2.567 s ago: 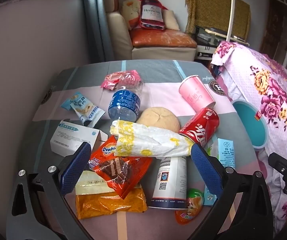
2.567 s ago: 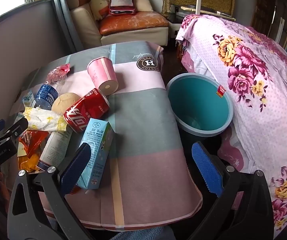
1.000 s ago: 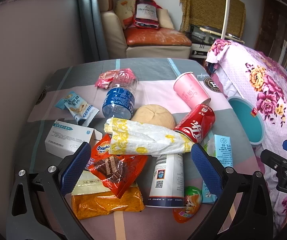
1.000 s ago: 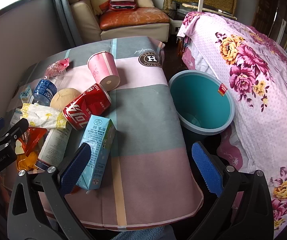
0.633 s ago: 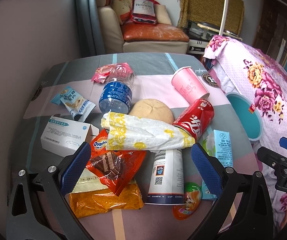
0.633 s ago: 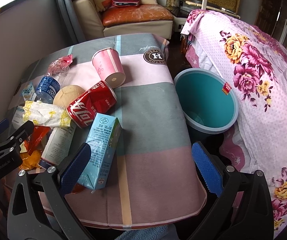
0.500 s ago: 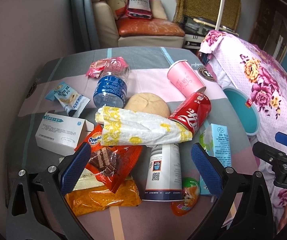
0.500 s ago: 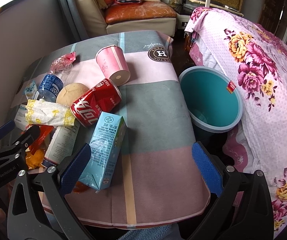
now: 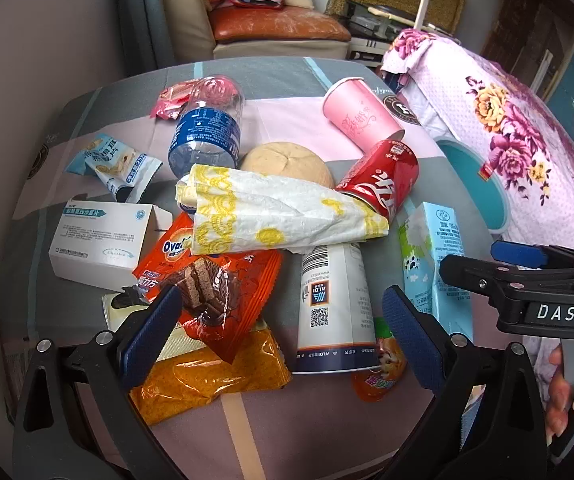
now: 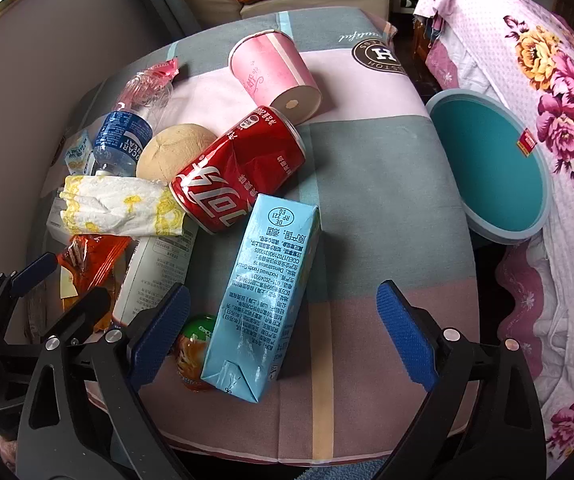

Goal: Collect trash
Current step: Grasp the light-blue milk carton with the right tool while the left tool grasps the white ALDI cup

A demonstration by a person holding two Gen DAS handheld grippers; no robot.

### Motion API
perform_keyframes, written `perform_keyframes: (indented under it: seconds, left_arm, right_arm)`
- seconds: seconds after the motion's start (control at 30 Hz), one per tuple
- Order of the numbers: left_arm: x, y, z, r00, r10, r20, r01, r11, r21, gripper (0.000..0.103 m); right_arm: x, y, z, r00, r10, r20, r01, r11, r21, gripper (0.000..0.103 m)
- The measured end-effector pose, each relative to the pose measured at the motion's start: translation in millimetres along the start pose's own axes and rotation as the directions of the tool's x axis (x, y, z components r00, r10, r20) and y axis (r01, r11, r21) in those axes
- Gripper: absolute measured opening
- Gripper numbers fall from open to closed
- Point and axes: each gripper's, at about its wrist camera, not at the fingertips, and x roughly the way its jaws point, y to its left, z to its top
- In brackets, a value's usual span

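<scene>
While both hand-held grippers (image 9: 279, 332) (image 10: 283, 328) gape — right closing — trash litters the patchwork-clothed table (image 10: 375, 184).

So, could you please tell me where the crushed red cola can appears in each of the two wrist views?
Left wrist view: the crushed red cola can lies right of centre, its lower end against the white and yellow paper wrapper.
Right wrist view: the can lies left of centre, just above the light blue drink carton.
Shared landmark: the tipped pink paper cup just beyond it.
</scene>
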Motion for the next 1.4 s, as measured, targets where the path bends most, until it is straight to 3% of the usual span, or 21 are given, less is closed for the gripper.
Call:
perform_keyframes:
  seconds: [0.23, 0.4, 0.53, 0.7, 0.8, 0.93, 1.0, 1.03, 1.4]
  left_arm:
    - [14.0, -9.4, -1.8, 0.998, -0.041, -0.053, 0.042, 0.999, 0.028, 0.1]
    - [22.0, -19.8, 0.7, 0.995, -0.065, -0.079, 0.069, 0.996, 0.049, 0.099]
    - [30.2, -32.0, 4.6, 0.991, -0.072, -0.109, 0.08, 0.994, 0.075, 0.083]
    - [47.9, -38.1, 4.4, 0.984, -0.066, -0.164, 0.079, 0.994, 0.078, 0.079]
    - [58.6, -36.2, 3.3, 0.979, -0.064, -0.194, 0.078, 0.995, 0.067, 0.069]
    - [75.0, -32.9, 4.7, 0.971, -0.056, -0.232, 0.069, 0.996, 0.051, 0.067]
    - [75.1, -33.4, 6.6, 0.975, -0.038, -0.218, 0.053, 0.997, 0.061, 0.064]
    - [74.4, -34.4, 7.7, 0.978, -0.021, -0.207, 0.035, 0.997, 0.067, 0.051]
    - [28.5, -33.9, 14.3, 0.993, -0.047, -0.109, 0.055, 0.996, 0.07, 0.05]
  right_arm:
    - [26.5, -8.6, 3.3, 0.989, 0.112, -0.093, -0.107, 0.993, 0.056, 0.042]
    - [15.0, -24.6, 4.6, 0.991, 0.12, -0.065, -0.115, 0.991, 0.073, 0.042]
    - [9.9, -42.5, 5.2, 0.993, 0.108, -0.05, -0.102, 0.989, 0.104, 0.042]
    - [7.7, -57.1, 3.8, 0.992, 0.117, -0.045, -0.11, 0.985, 0.131, 0.042]
    - [8.7, -58.2, 4.1, 0.992, 0.12, -0.041, -0.114, 0.985, 0.129, 0.042]
    - [12.9, -58.4, 7.4, 0.99, 0.133, -0.046, -0.126, 0.983, 0.132, 0.042]
    - [13.3, -58.9, 8.0, 0.99, 0.135, -0.046, -0.128, 0.983, 0.132, 0.042]
    - [14.4, -58.8, 8.7, 0.989, 0.137, -0.047, -0.13, 0.983, 0.133, 0.042]
    - [3.3, -59.0, 13.0, 0.985, 0.171, 0.001, -0.17, 0.979, 0.11, 0.042]
